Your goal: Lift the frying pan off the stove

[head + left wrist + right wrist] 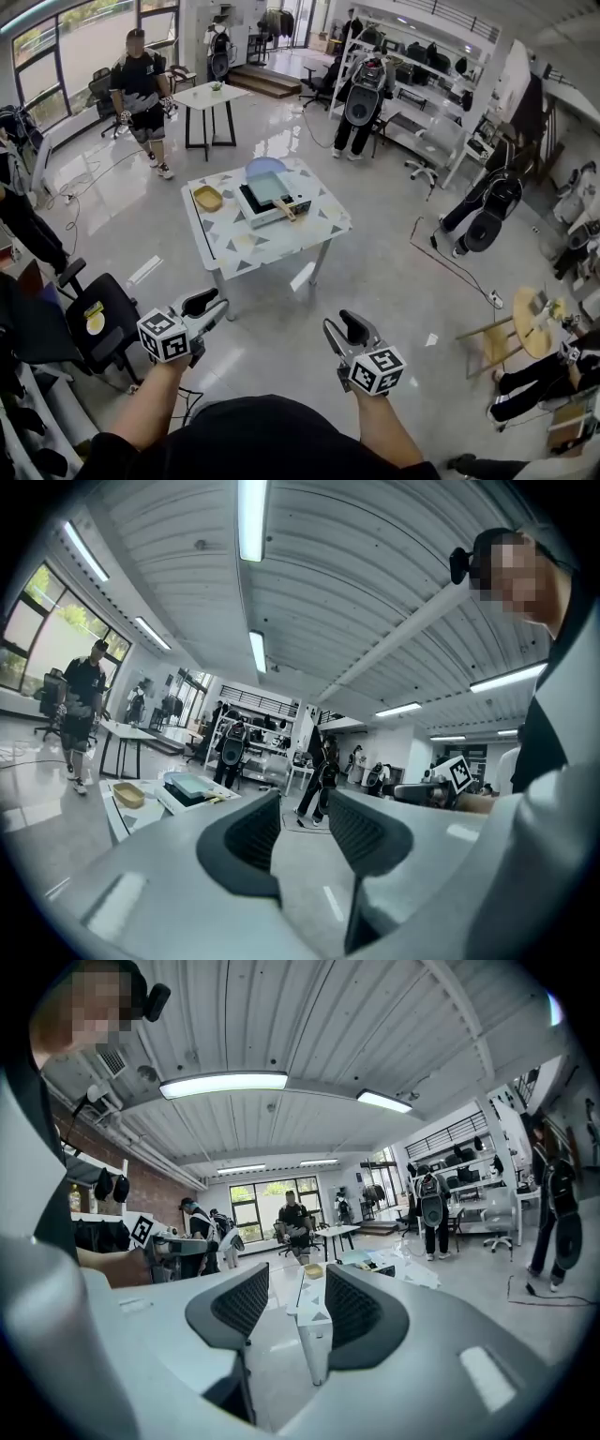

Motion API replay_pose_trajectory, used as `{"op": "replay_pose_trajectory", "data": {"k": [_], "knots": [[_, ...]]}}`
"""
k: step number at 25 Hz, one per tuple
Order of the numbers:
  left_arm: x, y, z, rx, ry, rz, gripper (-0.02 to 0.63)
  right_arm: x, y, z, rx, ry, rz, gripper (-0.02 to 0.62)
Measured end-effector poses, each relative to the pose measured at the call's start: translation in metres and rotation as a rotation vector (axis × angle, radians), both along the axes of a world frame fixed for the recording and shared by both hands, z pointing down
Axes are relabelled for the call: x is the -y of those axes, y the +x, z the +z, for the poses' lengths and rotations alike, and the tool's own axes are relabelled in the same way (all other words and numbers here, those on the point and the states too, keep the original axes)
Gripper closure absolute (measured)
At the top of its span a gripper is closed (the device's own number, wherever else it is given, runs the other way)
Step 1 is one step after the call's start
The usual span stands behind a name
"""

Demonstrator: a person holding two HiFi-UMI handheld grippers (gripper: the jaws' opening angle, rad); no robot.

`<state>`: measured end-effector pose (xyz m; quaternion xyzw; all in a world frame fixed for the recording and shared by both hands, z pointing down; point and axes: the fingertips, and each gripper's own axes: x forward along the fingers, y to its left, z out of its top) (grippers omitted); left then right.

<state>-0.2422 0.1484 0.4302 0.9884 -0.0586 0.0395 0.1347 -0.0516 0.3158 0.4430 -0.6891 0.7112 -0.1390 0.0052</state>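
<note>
Both held out level: left claw (pixel 210 306), right claw (pixel 341 329) gaping, empty (table (pixel 251 246) well ahead).

Glossy pale floor (pixel 394 244), tall windows (pixel 66 52), ceiling strip lights (pixel 251 517)

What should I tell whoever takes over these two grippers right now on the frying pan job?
Left gripper: open, empty, held out in front of the person, well short of the table.
Right gripper: open, empty, also well short of the table.
Frying pan: sits on the stove on the table, with its wooden handle toward the near side.
Done: nothing yet; the pan is untouched.
Left: step up to the table, probably grip the handle, then lift the pan off the stove.
</note>
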Motion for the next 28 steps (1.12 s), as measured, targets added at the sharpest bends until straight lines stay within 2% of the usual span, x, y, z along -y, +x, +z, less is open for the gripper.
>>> {"op": "replay_pose_trajectory", "data": {"k": [15, 28], "knots": [[-0.01, 0.015, 0.015, 0.091, 0.007, 0.006, 0.446, -0.012, 0.027, 0.007, 0.046, -0.008, 0.024, 0.388], [0.013, 0.049, 0.037, 0.095, -0.034, 0.036, 0.446, -0.009, 0.053, 0.022, 0.079, -0.038, 0.078, 0.388]]}}
